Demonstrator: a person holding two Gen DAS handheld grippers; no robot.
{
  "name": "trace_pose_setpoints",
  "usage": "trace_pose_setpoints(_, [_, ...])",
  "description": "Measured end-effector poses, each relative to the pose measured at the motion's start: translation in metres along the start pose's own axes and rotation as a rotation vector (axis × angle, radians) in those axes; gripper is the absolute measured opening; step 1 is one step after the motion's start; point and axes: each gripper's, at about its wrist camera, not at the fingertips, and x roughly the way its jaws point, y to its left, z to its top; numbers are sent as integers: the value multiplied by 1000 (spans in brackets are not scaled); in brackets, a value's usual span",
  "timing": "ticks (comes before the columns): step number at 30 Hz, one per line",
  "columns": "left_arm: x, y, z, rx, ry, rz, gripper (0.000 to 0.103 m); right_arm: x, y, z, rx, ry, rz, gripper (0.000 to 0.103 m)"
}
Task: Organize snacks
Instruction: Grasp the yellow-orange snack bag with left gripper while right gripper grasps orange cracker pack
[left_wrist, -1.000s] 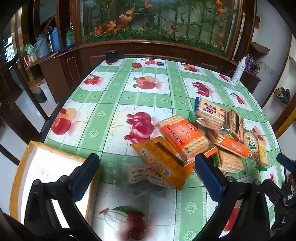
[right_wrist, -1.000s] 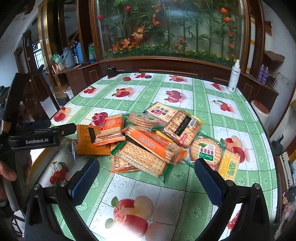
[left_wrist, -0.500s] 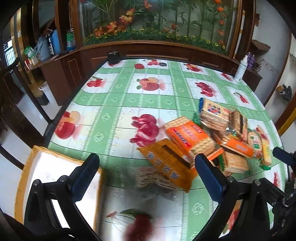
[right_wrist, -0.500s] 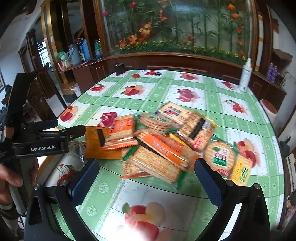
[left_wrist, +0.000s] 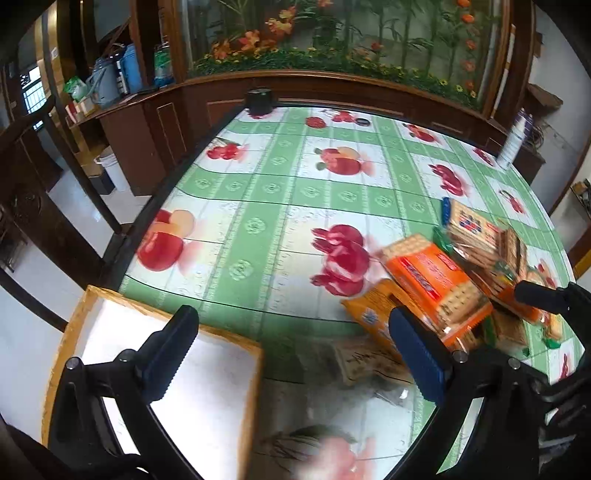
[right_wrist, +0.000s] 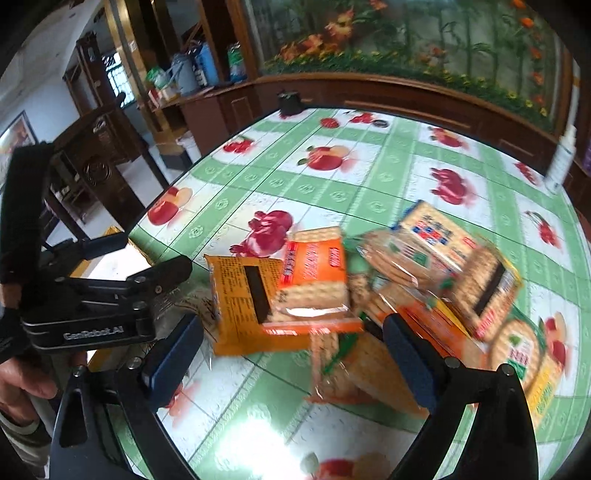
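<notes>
A pile of cracker packets lies on the fruit-print tablecloth (left_wrist: 258, 206). An orange cracker packet (right_wrist: 314, 273) rests on a flat orange pouch (right_wrist: 236, 295) at the pile's left end; both show in the left wrist view, the packet (left_wrist: 432, 280) and the pouch (left_wrist: 373, 314). A clear wrapper (left_wrist: 369, 360) lies in front of them. A white tray with a wooden rim (left_wrist: 207, 398) sits at the table's near left. My left gripper (left_wrist: 295, 354) is open and empty over the tray's edge. My right gripper (right_wrist: 291, 354) is open and empty, low over the orange packets. The left gripper also shows in the right wrist view (right_wrist: 110, 291).
More packets lie to the right: a white-and-blue one (right_wrist: 439, 236), a round-cracker pack (right_wrist: 517, 347), a long cracker sleeve (right_wrist: 354, 373). A black cup (left_wrist: 260, 99) and a white bottle (left_wrist: 515, 144) stand at the far edge. Wooden cabinets surround the table.
My right gripper has moved left and down toward the orange packets. My left gripper has swung left, so the tray fills more of its view and the pile sits further right.
</notes>
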Motion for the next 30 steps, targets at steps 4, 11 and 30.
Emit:
trace_pose_setpoints(4, [2,15,2,-11,4,30,103,21,-1,15,-10,53,-12,92])
trace_pose_setpoints(11, [6,32,3,-42,12,45,103,60,-4,28,-25,155,-30,75])
trace_pose_setpoints(30, [14,-18,-3,-28,120,-69,103,19,-39,4,49,77,56,53])
